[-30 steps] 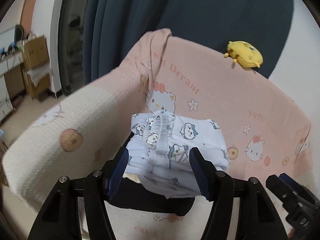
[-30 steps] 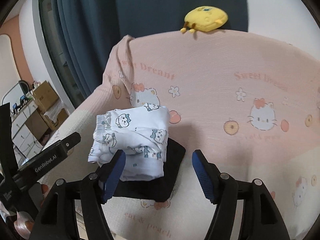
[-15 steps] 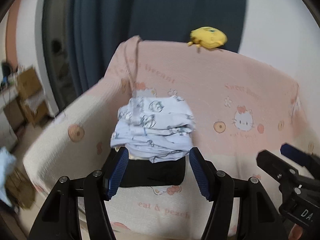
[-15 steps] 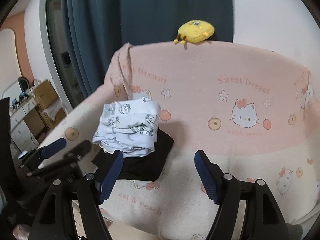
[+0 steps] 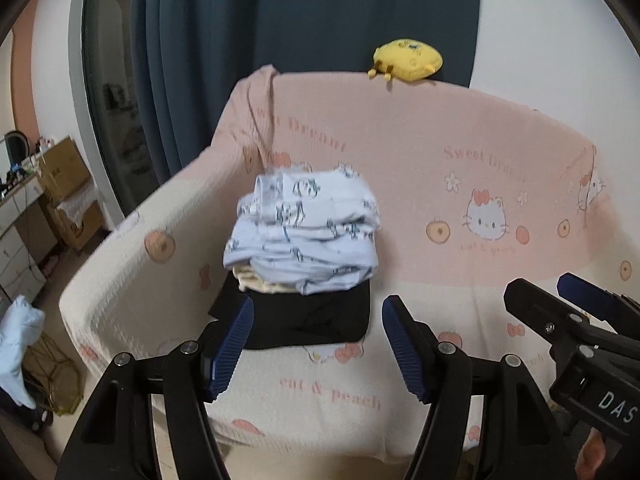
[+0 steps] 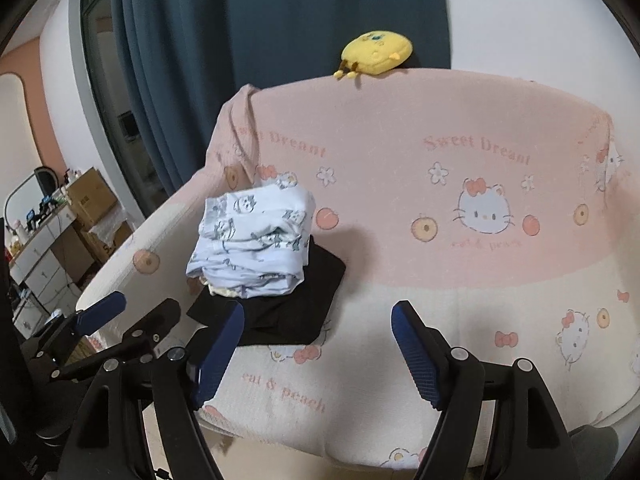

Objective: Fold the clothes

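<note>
Our left claw (image 5: 316,344) is opening, our right claw (image 6: 318,354) is released, both empty before the folded clothes (image 5: 304,232) on the armchair (image 5: 460,208).

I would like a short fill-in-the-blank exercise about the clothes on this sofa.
1. The white printed garment lies on top of a ____ folded garment.
2. The toy on the sofa's backrest is ____ in colour.
3. The left gripper holds ____ between its jaws.

Missing words: black; yellow; nothing
</note>
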